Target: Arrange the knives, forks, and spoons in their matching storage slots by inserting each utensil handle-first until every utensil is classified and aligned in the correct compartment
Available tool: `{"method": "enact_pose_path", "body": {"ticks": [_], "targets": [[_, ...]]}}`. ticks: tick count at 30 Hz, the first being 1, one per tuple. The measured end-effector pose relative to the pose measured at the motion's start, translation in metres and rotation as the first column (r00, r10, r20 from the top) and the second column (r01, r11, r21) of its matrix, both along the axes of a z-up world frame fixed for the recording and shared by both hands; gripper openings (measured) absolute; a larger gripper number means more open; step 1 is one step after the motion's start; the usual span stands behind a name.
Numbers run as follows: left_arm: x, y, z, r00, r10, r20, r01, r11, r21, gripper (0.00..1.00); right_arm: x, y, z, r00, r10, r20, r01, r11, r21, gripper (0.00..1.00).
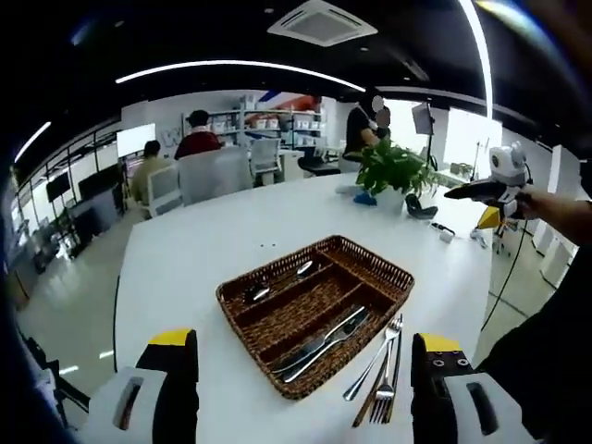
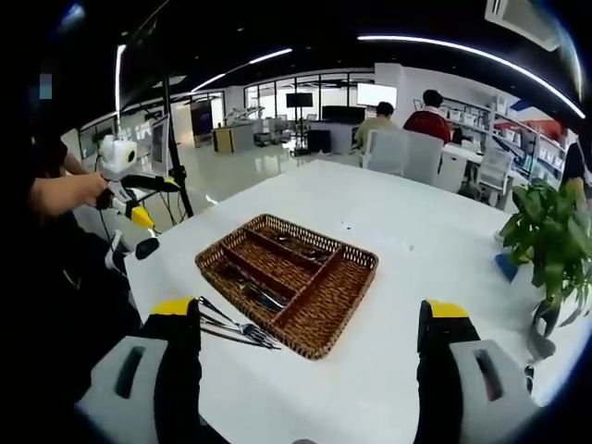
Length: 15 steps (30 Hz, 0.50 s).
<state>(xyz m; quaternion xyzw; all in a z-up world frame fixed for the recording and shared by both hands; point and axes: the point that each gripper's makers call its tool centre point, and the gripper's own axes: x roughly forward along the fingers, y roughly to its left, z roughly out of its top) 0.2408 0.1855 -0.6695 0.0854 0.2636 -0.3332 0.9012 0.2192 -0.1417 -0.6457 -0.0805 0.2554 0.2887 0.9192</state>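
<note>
A brown wicker cutlery tray [image 1: 375, 257] with three long slots sits mid-table. Spoons [image 1: 277, 282] lie in its far slot and knives [image 1: 319, 344] in the near one. Several forks [image 1: 384, 370] lie loose on the table beside the tray's right end. My left gripper [image 1: 302, 340] hovers open before the tray, holding nothing. From the opposite side, the tray [image 2: 319, 238] holds the knives [image 2: 254, 294], with the forks [image 2: 236, 328] on the table at its left. My right gripper [image 2: 310, 319] is open and holds nothing. A hand holds the left gripper [image 2: 129, 185] up at the left.
The white table [image 1: 213, 240] is large, with its edge close to the forks. A potted plant [image 1: 393, 171] stands at the far side, also the plant [image 2: 546, 245] at right. A hand holds the right gripper [image 1: 490, 190] raised. People sit at desks behind.
</note>
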Motion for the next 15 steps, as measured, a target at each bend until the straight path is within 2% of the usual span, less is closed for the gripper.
{"method": "enact_pose_path", "body": {"ticks": [9,15], "targets": [[-0.0032,-0.0049,0.0042,1.000,-0.006,0.017,0.006,1.000,0.004,1.00,-0.0026,-0.0025,0.0026,1.000,0.005,0.004,-0.005,1.000,-0.004,0.99],[-0.0018,0.0026,0.0051,1.000,0.000,0.015,0.000,1.000,0.012,1.00,-0.0018,-0.0030,0.0045,1.000,0.005,0.006,-0.005,1.000,-0.005,0.99]]}}
